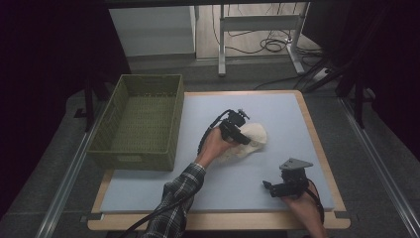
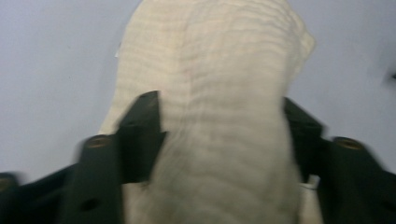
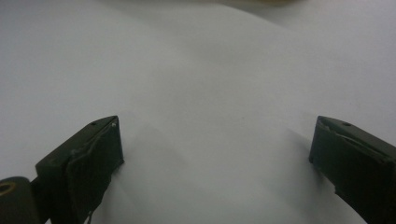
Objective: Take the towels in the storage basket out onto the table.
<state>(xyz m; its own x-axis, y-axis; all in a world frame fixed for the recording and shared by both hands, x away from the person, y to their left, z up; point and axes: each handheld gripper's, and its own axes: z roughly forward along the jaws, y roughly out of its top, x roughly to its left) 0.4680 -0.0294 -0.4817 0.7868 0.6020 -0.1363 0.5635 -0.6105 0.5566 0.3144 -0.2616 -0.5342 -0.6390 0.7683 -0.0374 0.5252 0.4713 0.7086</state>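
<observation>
Cream cloth (image 1: 250, 141) lies crumpled on the blue-grey mat (image 1: 277, 106), roughly mid-table, right of the green woven basket (image 1: 140, 121) and well apart from it. In the high view its long axis runs diagonally: the broad rounded end points up and right, the narrower end trails down-left under the left gripper (image 1: 236, 133). In the left gripper view the cloth (image 2: 215, 93) runs straight away from the camera along the line of the jaws, ribbed texture crossing it, far end rounded. Left gripper is down on the near part of the cloth; its jaws stand part-open with the fabric bulging between them, edges at the inner faces, but blur hides whether the pads press on it or merely flank it. Left forearm in a plaid sleeve (image 1: 176, 201) comes in from the bottom edge. Right gripper (image 1: 277, 187) rests low at the near right of the mat, well clear of the cloth; jaws wide apart, nothing between them but bare mat (image 3: 210, 116).
</observation>
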